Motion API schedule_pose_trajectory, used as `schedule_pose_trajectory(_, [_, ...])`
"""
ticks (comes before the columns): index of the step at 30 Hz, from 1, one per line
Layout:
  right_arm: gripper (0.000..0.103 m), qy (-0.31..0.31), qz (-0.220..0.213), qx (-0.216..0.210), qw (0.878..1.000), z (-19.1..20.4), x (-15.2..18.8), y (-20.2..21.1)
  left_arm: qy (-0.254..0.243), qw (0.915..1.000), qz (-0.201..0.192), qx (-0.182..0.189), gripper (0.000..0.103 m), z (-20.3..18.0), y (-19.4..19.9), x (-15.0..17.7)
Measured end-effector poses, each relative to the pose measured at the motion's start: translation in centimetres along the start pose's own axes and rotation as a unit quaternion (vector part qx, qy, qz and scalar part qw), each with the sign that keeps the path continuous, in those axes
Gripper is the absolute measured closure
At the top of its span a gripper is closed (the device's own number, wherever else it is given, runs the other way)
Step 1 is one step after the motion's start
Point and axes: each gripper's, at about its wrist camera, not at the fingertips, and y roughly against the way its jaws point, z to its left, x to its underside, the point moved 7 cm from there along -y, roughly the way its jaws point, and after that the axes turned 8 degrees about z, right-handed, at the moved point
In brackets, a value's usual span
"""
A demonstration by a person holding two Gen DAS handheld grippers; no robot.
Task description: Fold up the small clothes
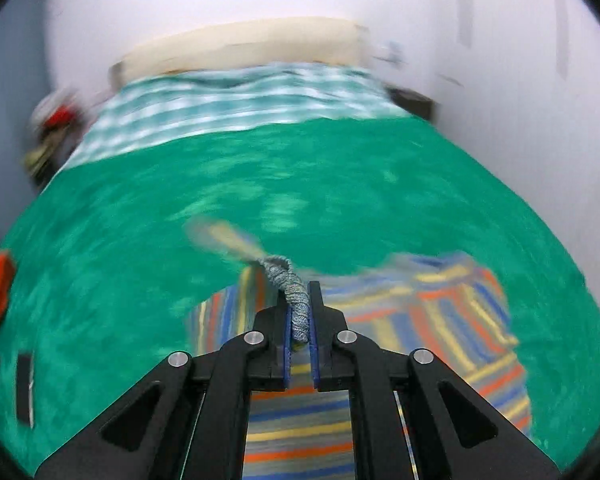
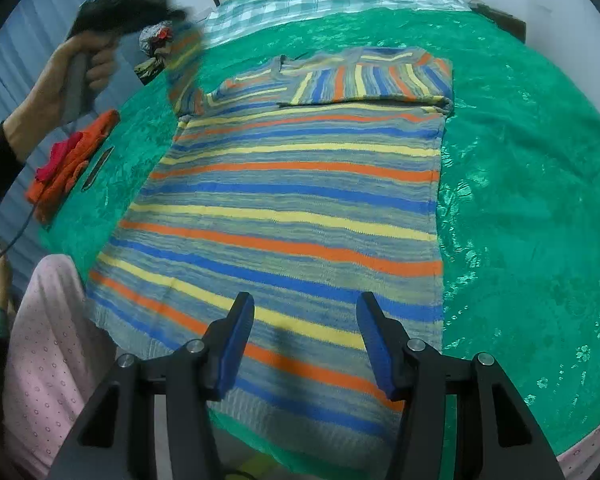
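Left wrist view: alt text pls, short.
The left tongs are shut on a grey knit cuff of a striped sweater, lifted over a green bedspread. The frame is motion-blurred, with a checked sheet and white wall beyond.

The left gripper (image 1: 300,312) is squeezed tight on a cuff (image 1: 290,292) and raised high. The right gripper (image 2: 306,344) is held open, pointed down.

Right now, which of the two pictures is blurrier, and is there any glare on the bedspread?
Left wrist view: heavy motion smear over the green bedspread and striped sweater; only the left hand-held gripper and the pinched sweater cuff look sharp. Right wrist view: mostly crisp, shiny highlights on the bedspread's right side, smear only on the raised hand at upper left.
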Motion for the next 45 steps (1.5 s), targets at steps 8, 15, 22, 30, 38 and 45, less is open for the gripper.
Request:
schedule_pose_trajectory(8, [0.05,-0.025,-0.012,-0.005,1.0,-1.4,0.4,1.1,-0.019,0.9943,0.086,0.06,0.017,-4.1,-4.2,4.6])
schedule_pose_trajectory(15, [0.05,-0.033,-0.003,-0.016,0.999,-1.8,0.0,0.4,0.114,0.9862,0.121,0.003,0.021,6.3,-8.5,6.6])
schedule_pose_trajectory(22, [0.05,-0.034,0.0,-0.004,0.999,-2.1,0.3,0.4,0.219,0.9517,0.188,-0.104,0.012,14.5,-10.1,14.8])
schedule_pose_trajectory(30, [0.05,-0.037,-0.007,0.024,0.999,-2.9,-0.9,0.9,0.147,0.9779,0.148,-0.016,0.013,8.9,-0.6,17.7])
schedule_pose_trajectory(38, [0.05,0.059,0.159,0.127,0.977,-2.7,3.0,-3.3,-0.058,0.966,0.249,-0.04,0.013,-2.9,3.5,32.7])
schedule_pose_trajectory(45, [0.046,0.0,0.209,0.162,0.964,-5.8,5.2,0.0,-0.036,0.9533,0.274,-0.121,0.011,1.6,9.1,34.4])
